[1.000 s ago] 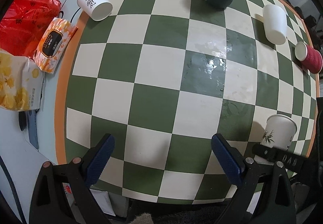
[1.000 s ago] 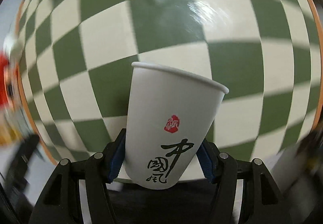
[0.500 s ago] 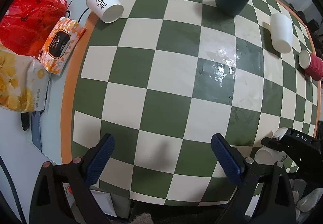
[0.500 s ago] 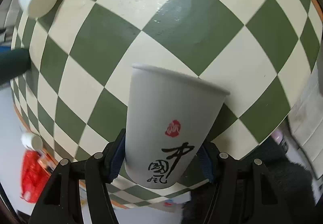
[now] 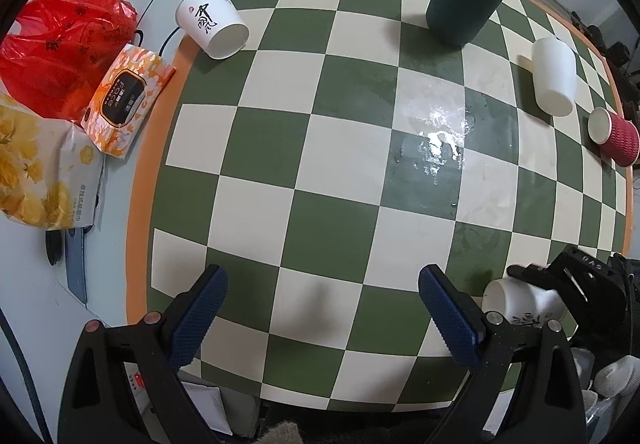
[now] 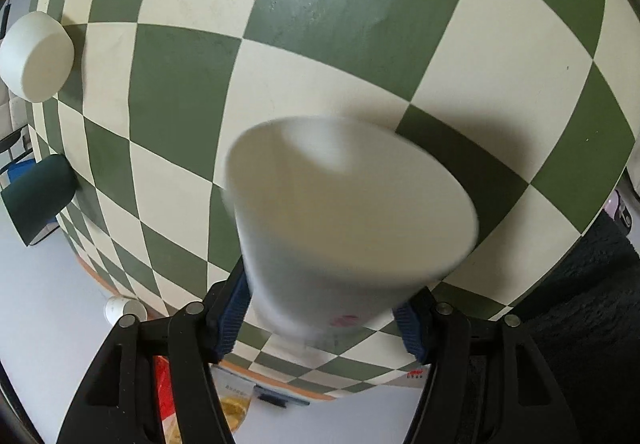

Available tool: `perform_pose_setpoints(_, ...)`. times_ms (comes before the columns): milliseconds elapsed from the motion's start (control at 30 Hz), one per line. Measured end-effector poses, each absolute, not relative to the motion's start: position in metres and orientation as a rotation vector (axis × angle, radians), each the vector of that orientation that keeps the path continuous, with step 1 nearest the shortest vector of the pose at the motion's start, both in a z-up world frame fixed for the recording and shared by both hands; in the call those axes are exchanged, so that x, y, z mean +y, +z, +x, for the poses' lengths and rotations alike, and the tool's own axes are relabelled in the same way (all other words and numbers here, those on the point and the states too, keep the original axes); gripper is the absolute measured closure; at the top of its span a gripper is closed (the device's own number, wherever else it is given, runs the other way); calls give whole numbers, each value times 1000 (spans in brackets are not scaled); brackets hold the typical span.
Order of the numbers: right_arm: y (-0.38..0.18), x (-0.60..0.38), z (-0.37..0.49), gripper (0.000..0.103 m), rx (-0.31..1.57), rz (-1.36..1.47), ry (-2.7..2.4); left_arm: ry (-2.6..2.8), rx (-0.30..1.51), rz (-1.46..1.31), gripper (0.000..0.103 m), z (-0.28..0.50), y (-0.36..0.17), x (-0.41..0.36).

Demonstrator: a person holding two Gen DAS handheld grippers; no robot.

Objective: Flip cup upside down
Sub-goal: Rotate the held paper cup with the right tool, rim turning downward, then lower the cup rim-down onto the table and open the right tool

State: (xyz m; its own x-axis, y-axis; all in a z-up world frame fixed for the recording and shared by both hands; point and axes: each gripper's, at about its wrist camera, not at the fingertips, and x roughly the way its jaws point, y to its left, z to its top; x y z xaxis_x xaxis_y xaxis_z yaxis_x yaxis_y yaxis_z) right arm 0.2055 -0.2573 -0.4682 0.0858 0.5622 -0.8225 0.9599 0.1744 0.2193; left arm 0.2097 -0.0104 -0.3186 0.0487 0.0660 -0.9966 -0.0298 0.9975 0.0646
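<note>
Tipped further over, blurred paper cup (image 6: pixel 340 212) hides its print, clamped in right jaws; left jaws spread.

Green-and-cream checkered tablecloth (image 5: pixel 340 148) with an orange border. Far: dark green cup (image 5: pixel 464 4) with a yellow interior; white paper cup (image 5: pixel 212 22) bearing black calligraphy and a red seal. Right: plain white cup (image 5: pixel 554 76); ribbed red cup (image 5: pixel 614 136). Left: red plastic bag (image 5: pixel 60 48); orange floral wipes pack (image 5: pixel 126 100); yellow-flowered tissue pack (image 5: pixel 44 168).
</note>
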Motion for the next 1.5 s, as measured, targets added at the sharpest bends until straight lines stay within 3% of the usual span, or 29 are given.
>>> perform_pose_setpoints(33,-468,-258,204,20,1580,1497,-578,72,1520,28,5,210,-319,-10)
perform_pose_setpoints(100,-467,-257,201,16,1572,1499,-562,71,1519,27,5,209,-318,-11)
perform_pose_setpoints(267,-452,-259,197,13,1571,1451,-522,56,1508,38,5,206,-313,-16)
perform_pose_setpoints(400,-417,-264,194,13,1609,1243,-479,31,1498,49,5,203,-308,-21)
perform_pose_setpoints(500,-382,-255,206,13,1675,850,-394,12,1487,55,5,200,-304,-24)
perform_pose_setpoints(700,-338,-153,236,13,1609,-368,43,9,1485,50,5,197,-309,-27)
perform_pose_setpoints(1000,-384,-85,212,14,1405,-1220,431,92,1540,-16,5,189,-335,-1)
perform_pose_setpoints(1333,-448,-57,199,15,1438,-1519,629,154,1564,-61,5,183,-346,21)
perform_pose_setpoints(1367,-454,-56,198,17,1452,-1522,635,155,1562,-62,5,183,-346,22)
perform_pose_setpoints(1433,-462,-59,199,34,1488,-1508,632,157,1562,-63,5,184,-345,23)
perform_pose_setpoints(1500,-467,-63,202,39,1512,-1477,617,157,1560,-59,5,184,-344,21)
